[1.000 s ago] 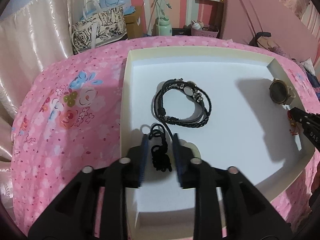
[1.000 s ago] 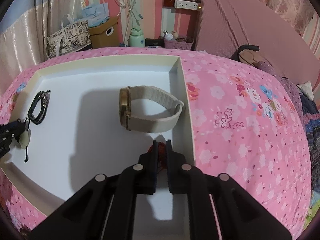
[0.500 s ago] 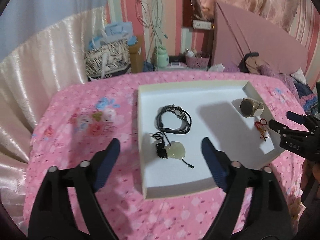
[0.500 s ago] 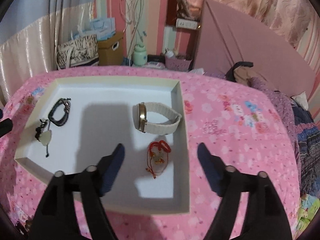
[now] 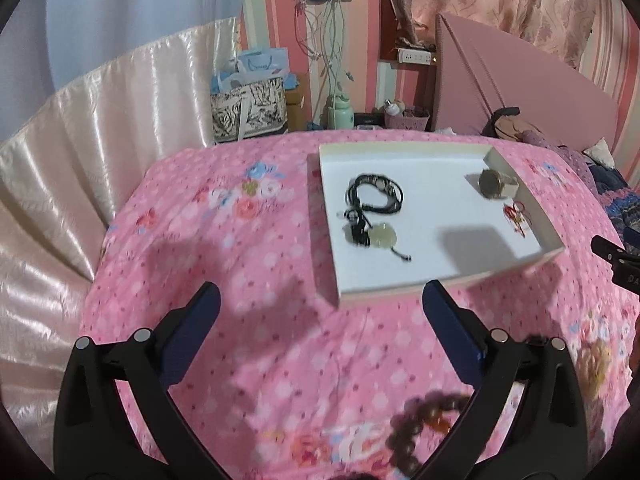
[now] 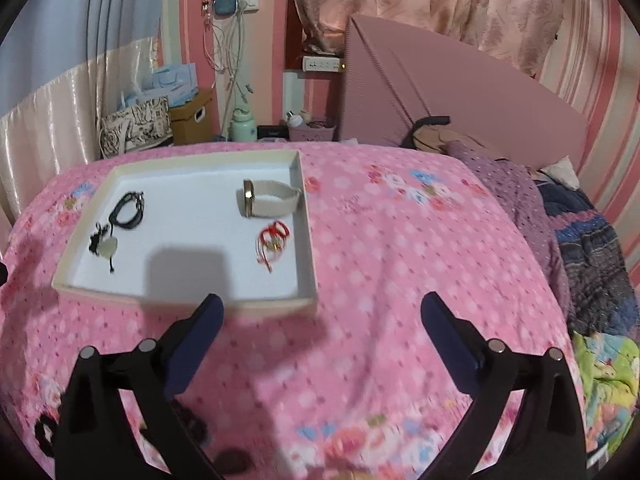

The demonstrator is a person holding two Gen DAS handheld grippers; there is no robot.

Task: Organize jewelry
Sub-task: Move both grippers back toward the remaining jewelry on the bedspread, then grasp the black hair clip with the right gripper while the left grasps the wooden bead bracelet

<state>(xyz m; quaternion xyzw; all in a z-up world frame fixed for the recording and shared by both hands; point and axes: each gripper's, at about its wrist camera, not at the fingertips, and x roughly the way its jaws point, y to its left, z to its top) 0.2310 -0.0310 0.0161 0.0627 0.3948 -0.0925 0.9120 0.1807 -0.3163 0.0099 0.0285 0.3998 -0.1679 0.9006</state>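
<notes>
While both jaws gape empty, tray (image 6: 308, 236) edges lie clear.

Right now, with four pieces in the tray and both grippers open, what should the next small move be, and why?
Probably lower the left gripper toward the brown bead bracelet lying on the pink bedspread just below its fingers. Both grippers' jaws have just been opening and hold nothing; the right gripper also hangs empty. The white tray already holds four pieces, while this bracelet lies outside it.

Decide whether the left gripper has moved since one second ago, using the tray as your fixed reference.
Yes. The left gripper has pulled back off the tray, leaving the pendant inside; its jaws have just been opening.
</notes>
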